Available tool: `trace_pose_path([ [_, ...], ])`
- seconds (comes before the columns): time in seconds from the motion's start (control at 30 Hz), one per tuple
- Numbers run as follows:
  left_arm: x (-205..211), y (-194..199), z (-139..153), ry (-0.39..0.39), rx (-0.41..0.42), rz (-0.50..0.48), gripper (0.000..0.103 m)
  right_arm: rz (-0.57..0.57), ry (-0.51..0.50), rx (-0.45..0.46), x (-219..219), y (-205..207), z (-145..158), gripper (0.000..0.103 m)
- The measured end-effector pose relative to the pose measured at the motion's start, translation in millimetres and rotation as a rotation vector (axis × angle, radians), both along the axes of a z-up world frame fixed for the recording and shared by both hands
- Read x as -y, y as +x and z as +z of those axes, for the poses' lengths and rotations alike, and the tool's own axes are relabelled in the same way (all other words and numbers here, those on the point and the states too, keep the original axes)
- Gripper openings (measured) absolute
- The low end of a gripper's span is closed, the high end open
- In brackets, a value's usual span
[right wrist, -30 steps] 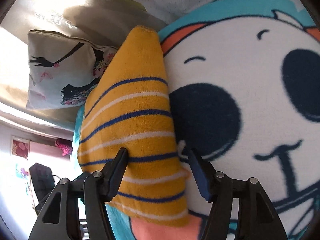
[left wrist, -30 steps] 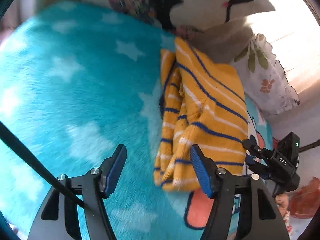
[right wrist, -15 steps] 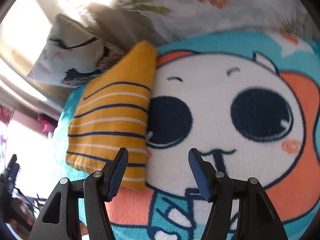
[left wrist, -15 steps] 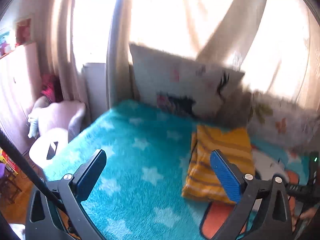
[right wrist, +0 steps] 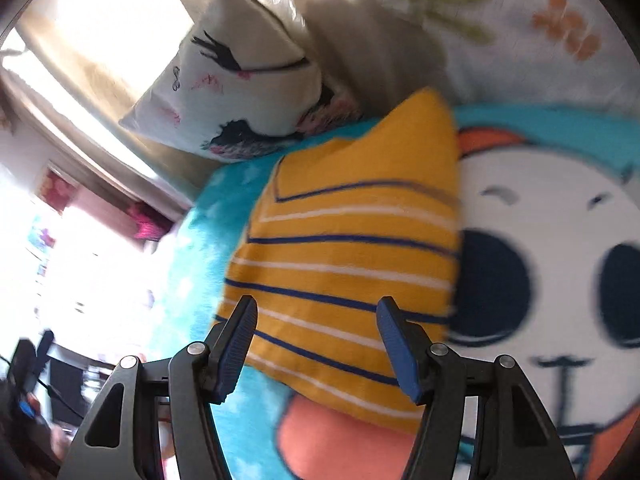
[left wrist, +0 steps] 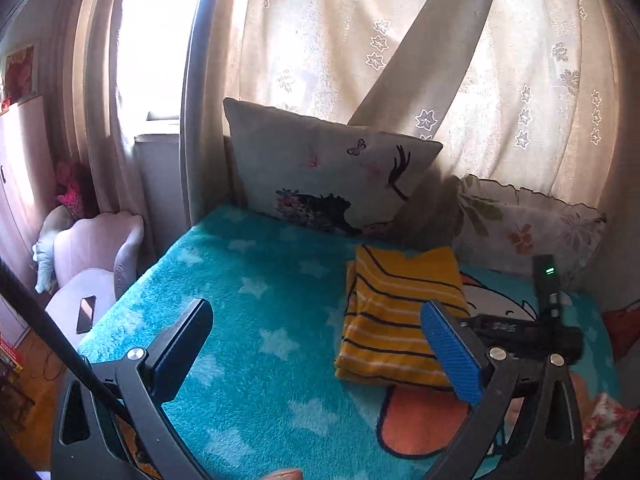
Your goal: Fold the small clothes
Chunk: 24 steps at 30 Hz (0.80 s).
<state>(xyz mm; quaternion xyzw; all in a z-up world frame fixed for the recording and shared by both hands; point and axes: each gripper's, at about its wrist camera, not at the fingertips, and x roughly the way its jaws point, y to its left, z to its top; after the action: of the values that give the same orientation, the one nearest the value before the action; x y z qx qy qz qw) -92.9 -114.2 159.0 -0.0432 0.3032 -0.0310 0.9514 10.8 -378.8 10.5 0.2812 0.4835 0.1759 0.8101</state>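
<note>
Your yellow striped garment (left wrist: 400, 320) lies folded on the teal blanket (left wrist: 248, 320) near the pillows — soft, light, probably layered. Both the left gripper (left wrist: 320, 352) and right gripper (right wrist: 316, 344) have jaws spread, holding nothing; pinch its near edge through all layers.

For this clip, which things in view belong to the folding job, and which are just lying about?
Belongs to the job:
- yellow striped garment, folded, lying on the blanket
- left claw, open, empty
- right claw, open, empty

Just lying about:
- teal cartoon blanket
- eyelash pillow
- floral pillow
- pink chair
</note>
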Motion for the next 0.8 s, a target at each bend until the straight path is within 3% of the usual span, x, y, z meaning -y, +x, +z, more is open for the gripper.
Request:
trace_pose_path([
  [0.13,-2.8,7.2,-9.7,0.018,-0.055,0.015,0.103,-0.01,0.03,-0.092,-9.5,-13.8,-28.2,0.066],
  [0.23,0.1,16.0,-23.6,0.054,-0.108,0.025,0.103,0.02,-0.032,-0.107,-18.9,-38.0,-34.3,0.066],
  [0.6,52.9,30.1,-59.9,0.032,-0.248,-0.122,0.103,-0.162,-0.198,-0.059,24.7,-105.6,-8.2,0.066],
  [0.8,89.1,23.8,-85.6,0.103,-0.361,-0.159,0.103,-0.2,-0.33,-0.086,45.6,-131.9,-9.2,0.067],
])
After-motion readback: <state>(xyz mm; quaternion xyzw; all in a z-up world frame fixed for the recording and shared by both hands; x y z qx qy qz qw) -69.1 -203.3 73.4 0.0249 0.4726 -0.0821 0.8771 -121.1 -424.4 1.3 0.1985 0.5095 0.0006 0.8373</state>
